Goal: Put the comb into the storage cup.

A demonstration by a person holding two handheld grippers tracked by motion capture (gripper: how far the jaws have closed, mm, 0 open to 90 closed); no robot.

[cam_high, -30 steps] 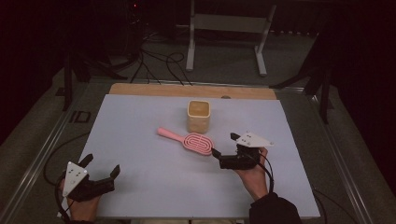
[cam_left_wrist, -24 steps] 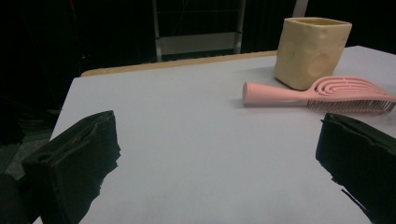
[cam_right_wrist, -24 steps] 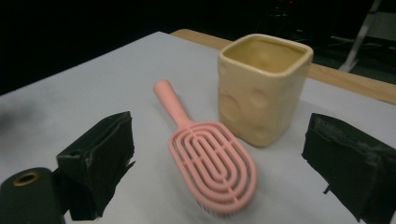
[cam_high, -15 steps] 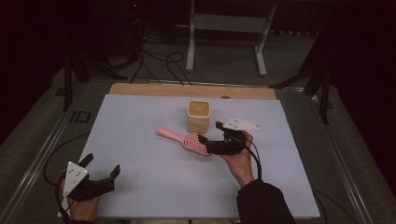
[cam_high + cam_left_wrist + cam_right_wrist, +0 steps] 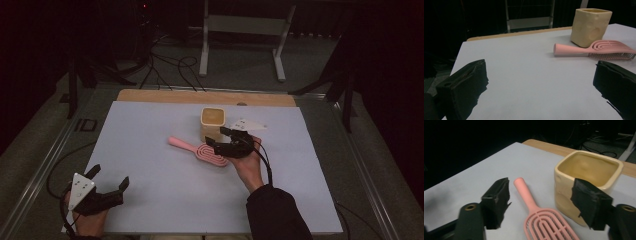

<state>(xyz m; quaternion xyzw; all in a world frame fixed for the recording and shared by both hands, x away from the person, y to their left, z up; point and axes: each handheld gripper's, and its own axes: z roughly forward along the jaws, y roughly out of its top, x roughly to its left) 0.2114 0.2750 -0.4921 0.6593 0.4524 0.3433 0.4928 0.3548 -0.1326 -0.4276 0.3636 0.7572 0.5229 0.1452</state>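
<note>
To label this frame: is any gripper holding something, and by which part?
Nothing is held. The right gripper, jaws just closing, straddles the pink brush without touching; the left gripper is open.

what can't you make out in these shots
- Hairbrush head: cut off by the bottom edge of the right claw view.
- Cup bottom inside: too dark in the high view.
- Right claw, jaws just closing: whether it touches the hairbrush is hidden in the high view.

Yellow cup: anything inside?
The yellow cup looks empty: the right gripper view shows bare glazed inner walls and part of the floor. The near rim and one jaw of the right gripper hide the rest.
</note>
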